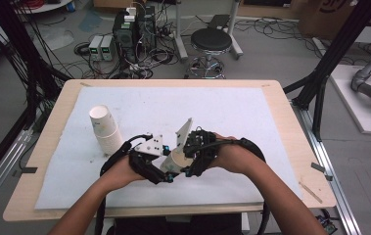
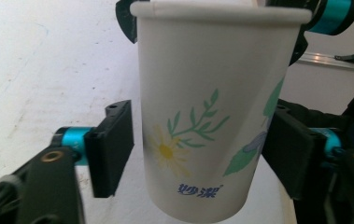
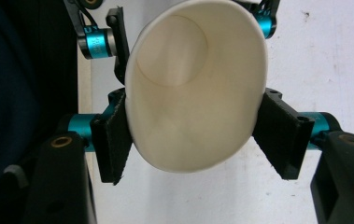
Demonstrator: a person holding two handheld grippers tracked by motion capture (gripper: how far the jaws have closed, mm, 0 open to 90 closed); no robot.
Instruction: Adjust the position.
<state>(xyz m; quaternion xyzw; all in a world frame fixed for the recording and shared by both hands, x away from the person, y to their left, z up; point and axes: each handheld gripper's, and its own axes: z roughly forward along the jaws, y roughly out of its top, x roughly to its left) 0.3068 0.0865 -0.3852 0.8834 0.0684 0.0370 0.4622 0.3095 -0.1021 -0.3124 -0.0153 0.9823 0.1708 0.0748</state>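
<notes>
Held above the white-padded tabletop, right of the stacked white paper cups: daisy-printed white paper cup, rim squeezed by right tool, left tool open around it—close gently, avoid crushing.

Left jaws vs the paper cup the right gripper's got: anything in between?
Nothing visible. The paper cup sits between the left gripper's jaws, with a bare sliver of gap at one jaw. The right gripper pinches its rim oval.
</notes>
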